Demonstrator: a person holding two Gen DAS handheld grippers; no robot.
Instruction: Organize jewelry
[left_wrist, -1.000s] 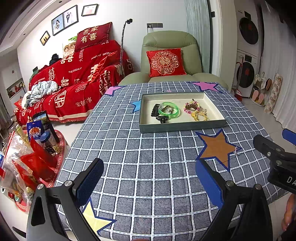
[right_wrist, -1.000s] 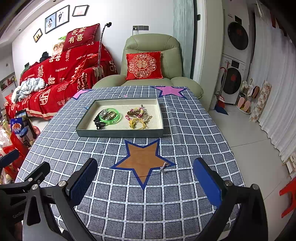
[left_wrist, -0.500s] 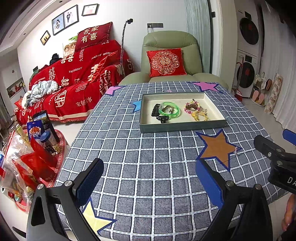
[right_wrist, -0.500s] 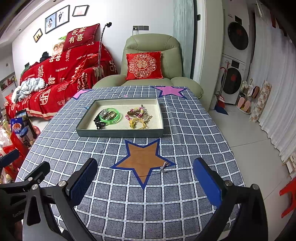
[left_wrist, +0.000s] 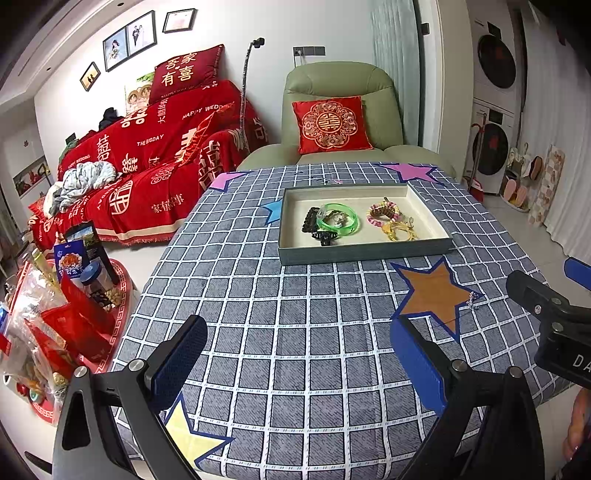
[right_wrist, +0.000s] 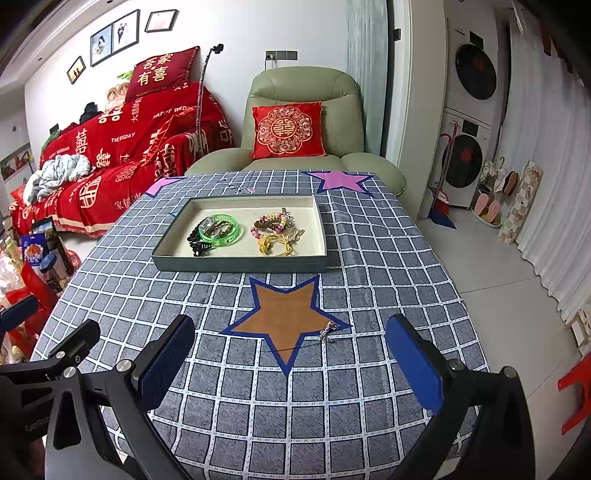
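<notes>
Hovering low over the near end of the checked tablecloth (right_wrist: 369, 258), the right gripper (right_wrist: 291, 354) had its blue-padded fingers (right_wrist: 413, 362) spread wide, released and holding nothing. Straight ahead of it, between those fingers in the right wrist view, lay a small beaded trinket (right_wrist: 328, 331), resting on the cloth at the right-hand tip of the brown star (right_wrist: 286, 317) with a thin dark thread running off to its left. Over on the other side, the left gripper (left_wrist: 297, 360) was released too, jaws wide apart and empty above bare grey squares, a yellow star (left_wrist: 192, 439) just under its left finger. From the left wrist view the same trinket (left_wrist: 471, 300) sat off to the right, near the right gripper's black frame (left_wrist: 546, 306).

Further up the table sat the grey tray (right_wrist: 236, 264), pale inside, and it was busy in there! A green bangle (right_wrist: 221, 230) lay on the left half with something brownish inside its ring, black hair clips (right_wrist: 197, 242) touching its near-left edge. On the right half, a pink-and-green beaded bracelet (right_wrist: 271, 223) sat just above a yellow cord piece (right_wrist: 277, 245), the two touching. The left wrist view showed the same spread: bangle (left_wrist: 338, 221), clips (left_wrist: 317, 229), bracelet (left_wrist: 382, 216), yellow cord (left_wrist: 397, 232), all inside the tray (left_wrist: 362, 253). Beyond the table stood a green armchair (right_wrist: 303, 96) with a red cushion (right_wrist: 288, 129).
</notes>
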